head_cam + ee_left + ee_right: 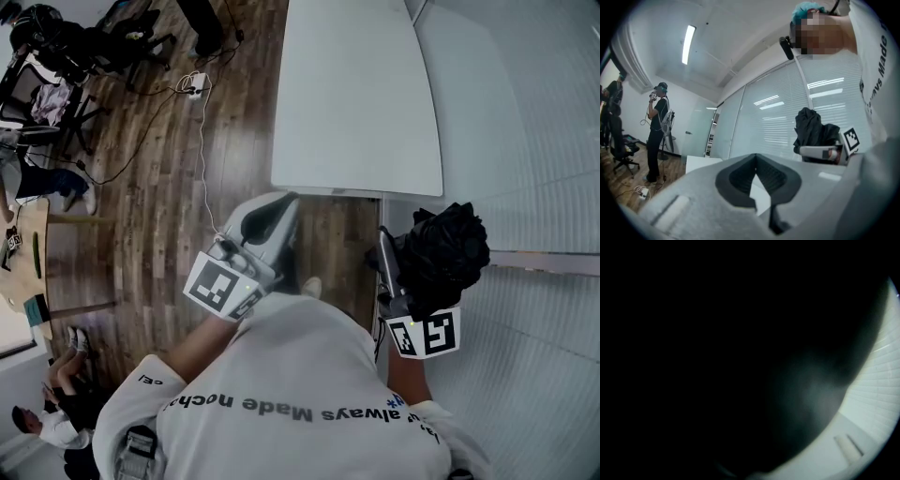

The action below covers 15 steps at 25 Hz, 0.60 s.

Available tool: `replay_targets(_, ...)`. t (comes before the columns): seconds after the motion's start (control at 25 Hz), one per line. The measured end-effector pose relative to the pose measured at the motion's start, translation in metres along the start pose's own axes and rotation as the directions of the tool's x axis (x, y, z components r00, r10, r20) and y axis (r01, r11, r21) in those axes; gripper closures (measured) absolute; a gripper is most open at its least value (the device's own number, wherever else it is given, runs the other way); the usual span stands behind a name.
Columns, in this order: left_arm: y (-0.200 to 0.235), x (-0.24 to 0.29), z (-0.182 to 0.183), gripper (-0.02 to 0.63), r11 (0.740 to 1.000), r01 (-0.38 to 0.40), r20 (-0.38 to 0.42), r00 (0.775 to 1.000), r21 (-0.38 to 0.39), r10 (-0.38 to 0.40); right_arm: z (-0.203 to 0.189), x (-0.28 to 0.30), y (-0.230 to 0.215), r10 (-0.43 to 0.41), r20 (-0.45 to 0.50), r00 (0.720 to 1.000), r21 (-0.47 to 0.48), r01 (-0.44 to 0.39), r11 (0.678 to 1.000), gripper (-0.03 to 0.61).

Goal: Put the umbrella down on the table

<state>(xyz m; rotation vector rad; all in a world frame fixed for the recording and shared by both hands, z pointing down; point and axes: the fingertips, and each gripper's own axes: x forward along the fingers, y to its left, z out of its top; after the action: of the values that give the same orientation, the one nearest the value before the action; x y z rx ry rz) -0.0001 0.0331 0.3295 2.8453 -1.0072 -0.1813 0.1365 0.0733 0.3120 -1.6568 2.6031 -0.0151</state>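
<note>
Two grippers in view, one loaded. The right gripper (pixel 398 246) is clamped on the umbrella (pixel 448 246), a collapsed bundle of matte black fabric, crumpled and lumpy, bulging out past the pale, smooth jaws. In the right gripper view the same dark cloth (pixel 717 357) blankets nearly the whole lens; only a sliver of ribbed, pale surface shows at the lower right.

The left gripper (pixel 286 204) carries nothing. Its jaws are drawn together at the tips, and the dark ridged pads (pixel 740 176) frame a narrow wedge of light, as seen in the left gripper view. That view also shows the umbrella (pixel 812 129) off to the right, heaped above the other gripper's white jaws.

The umbrella is not on the table (pixel 356 94) — it is held just short of the near right corner of that flat, white, round-cornered top, beside a wall of horizontal slatted blinds (pixel 525 141). Brown wood-plank floor (pixel 169 169) lies to the left. Each gripper bears a cube with square black-and-white markers (pixel 223 286).
</note>
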Motion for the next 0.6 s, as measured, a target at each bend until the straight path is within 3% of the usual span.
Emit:
replay_targets(0.32,0.138,0.088,-0.041,0.611,1.0,-0.019,-0.013,1.0,-0.001,0.019,-0.057,0.149,-0.06,0.025,-0.012,1.0,0.02,-0.025,0.999,0.331)
replay_targets(0.6,0.233,0.148,-0.026,0.611,1.0,-0.006,-0.005,1.0,-0.001,0.006,-0.055,0.26,-0.093,0.021,-0.011,1.0,0.014,-0.021,1.0,0.331)
